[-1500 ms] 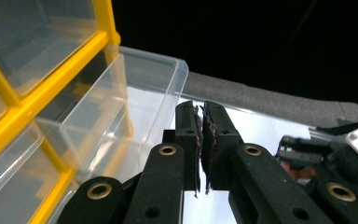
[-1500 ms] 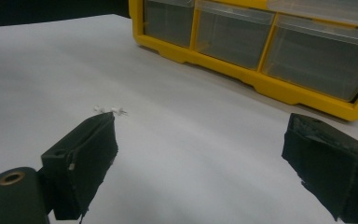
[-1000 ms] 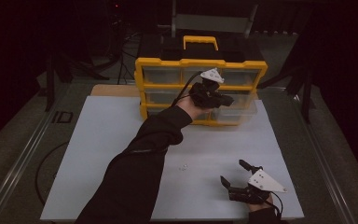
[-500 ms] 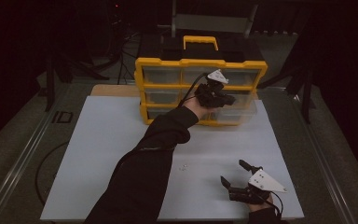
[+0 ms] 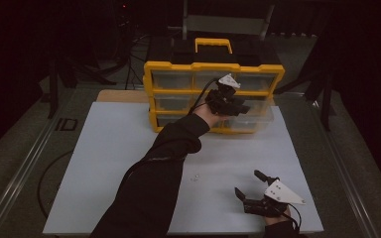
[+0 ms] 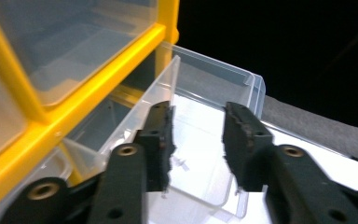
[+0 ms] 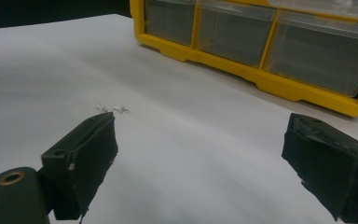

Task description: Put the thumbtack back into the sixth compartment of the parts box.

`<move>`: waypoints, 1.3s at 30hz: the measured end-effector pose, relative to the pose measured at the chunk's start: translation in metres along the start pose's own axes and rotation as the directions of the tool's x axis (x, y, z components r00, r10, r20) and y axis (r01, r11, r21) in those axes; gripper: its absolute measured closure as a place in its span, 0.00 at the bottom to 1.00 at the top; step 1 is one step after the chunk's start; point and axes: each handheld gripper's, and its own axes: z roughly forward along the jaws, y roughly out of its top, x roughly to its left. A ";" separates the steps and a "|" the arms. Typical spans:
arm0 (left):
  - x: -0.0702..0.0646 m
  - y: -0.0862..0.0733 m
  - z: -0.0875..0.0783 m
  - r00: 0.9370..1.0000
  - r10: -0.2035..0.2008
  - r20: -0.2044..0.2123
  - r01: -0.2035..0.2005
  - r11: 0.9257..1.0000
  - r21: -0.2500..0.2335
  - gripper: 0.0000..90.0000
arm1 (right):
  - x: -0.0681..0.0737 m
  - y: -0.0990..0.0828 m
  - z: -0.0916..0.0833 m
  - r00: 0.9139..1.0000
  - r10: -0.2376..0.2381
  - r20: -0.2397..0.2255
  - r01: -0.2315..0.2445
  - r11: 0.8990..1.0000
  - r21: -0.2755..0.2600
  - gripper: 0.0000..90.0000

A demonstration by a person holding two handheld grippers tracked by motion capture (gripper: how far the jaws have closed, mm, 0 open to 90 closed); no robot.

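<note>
Left tongs (image 6: pixel 196 140) just parted over clear drawer (image 6: pixel 205 93); right tongs (image 7: pixel 205 172) gape near screws (image 7: pixel 113 108).

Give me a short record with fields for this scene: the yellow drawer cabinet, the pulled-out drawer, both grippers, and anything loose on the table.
cabinet: yellow plastic organiser with clear drawers, at the far side of the white table
drawer: clear plastic drawer, pulled out of the bottom row
left gripper: over the drawer, jaws just opened, nothing between them
right gripper: open, low over the table's near edge
loose items: small white pieces on the table
</note>
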 end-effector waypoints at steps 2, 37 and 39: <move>-0.001 -0.001 -0.004 1.000 -0.001 0.003 0.001 1.000 -0.004 0.61 | 0.000 0.000 0.000 1.000 -0.005 0.001 0.005 1.000 0.001 0.11; -0.019 -0.053 -0.059 0.998 0.017 0.067 -0.017 1.000 0.000 0.00 | 0.002 0.002 0.000 1.000 -0.015 0.017 0.015 1.000 0.004 0.11; -0.020 -0.058 -0.060 0.998 0.018 0.067 -0.018 1.000 0.002 0.00 | 0.002 0.002 0.000 1.000 -0.018 0.017 0.018 1.000 0.003 0.11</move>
